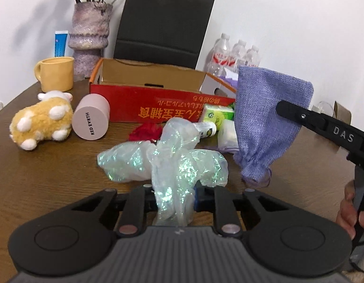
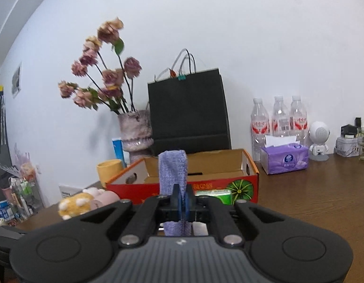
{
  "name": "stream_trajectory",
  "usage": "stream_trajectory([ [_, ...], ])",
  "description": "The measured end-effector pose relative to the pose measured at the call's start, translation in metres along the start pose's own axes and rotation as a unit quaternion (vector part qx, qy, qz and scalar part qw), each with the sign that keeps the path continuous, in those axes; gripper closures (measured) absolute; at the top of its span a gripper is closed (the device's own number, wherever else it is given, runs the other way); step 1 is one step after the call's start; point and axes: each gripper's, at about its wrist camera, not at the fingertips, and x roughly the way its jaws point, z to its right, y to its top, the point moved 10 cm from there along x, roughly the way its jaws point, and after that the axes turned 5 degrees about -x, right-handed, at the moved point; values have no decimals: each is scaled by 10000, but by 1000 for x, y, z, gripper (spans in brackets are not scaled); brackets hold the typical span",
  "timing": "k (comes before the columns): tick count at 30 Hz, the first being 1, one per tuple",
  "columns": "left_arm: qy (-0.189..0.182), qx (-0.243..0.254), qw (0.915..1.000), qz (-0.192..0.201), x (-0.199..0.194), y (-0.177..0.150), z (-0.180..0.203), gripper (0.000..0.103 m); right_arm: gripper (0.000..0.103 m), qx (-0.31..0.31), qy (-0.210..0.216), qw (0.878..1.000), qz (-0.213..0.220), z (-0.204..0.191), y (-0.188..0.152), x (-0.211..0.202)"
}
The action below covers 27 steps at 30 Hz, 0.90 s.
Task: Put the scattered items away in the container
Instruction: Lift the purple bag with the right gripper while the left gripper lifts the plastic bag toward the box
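Observation:
An open red cardboard box (image 1: pixel 144 101) stands at the back of the wooden table; it also shows in the right wrist view (image 2: pixel 205 184). My left gripper (image 1: pixel 173 195) is shut on a shimmery plastic bag (image 1: pixel 172 160) above the table in front of the box. My right gripper (image 2: pixel 182 200) is shut on a purple cloth pouch (image 2: pixel 173 169), held up in front of the box; the pouch (image 1: pixel 266 122) hangs at the right in the left wrist view. A plush toy (image 1: pixel 42 120), a pink tube (image 1: pixel 91 118), a red item (image 1: pixel 146 131), a small bottle (image 1: pixel 206 128) and green tissue packs (image 1: pixel 217 115) lie before the box.
A yellow mug (image 1: pixel 55 73), a vase of dried flowers (image 1: pixel 90 35), a black paper bag (image 1: pixel 163 23) and water bottles (image 1: pixel 231 56) stand behind the box. A purple tissue box (image 2: pixel 285 160) and a white figurine (image 2: pixel 319 139) sit at the right.

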Motion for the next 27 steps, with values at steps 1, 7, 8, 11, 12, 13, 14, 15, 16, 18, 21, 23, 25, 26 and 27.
stream_trajectory([
  [1,-72,-33,10000,60,-5,2,2,85,101,14,13,10000,45,-3,3,-5],
  [7,-112,167,9994,292,-29,12,13,86,101,144,119,9998,82,-14,12,-22],
  [8,-116,168,9993,301,-31,13,13,86,101,145,127,9998,87,-15,14,-24],
  [11,-129,139,9993,334,-40,20,13,86,101,173,143,9997,112,-18,21,-32],
  [12,-147,128,9992,346,-43,21,12,86,101,188,147,9996,120,-18,24,-34],
  [13,-169,117,9992,357,-45,22,12,86,101,203,147,9996,129,-18,27,-36],
  [14,-194,110,9990,383,-49,26,13,86,101,218,146,9996,139,-18,30,-38],
  [15,-210,113,9989,412,-53,28,13,86,101,234,142,9995,147,-18,32,-40],
  [16,-218,108,9988,432,-56,28,13,86,101,254,136,9995,155,-18,34,-42],
  [18,-289,20,9985,465,-64,34,14,86,101,298,122,9994,157,-18,38,-44],
  [21,-389,-79,9983,423,-70,41,14,86,101,381,108,9992,104,-17,43,-44],
  [23,-448,-146,9982,379,-74,46,14,86,101,458,85,9989,37,-16,45,-43],
  [25,-486,-220,9980,328,-76,50,13,86,101,541,32,9985,-39,-13,47,-43],
  [26,-496,-259,9979,312,-76,52,12,86,101,562,-1,9984,-65,-12,48,-42],
  [27,-483,-270,9980,320,-77,54,11,86,101,568,-26,9984,-79,-11,49,-42],
])
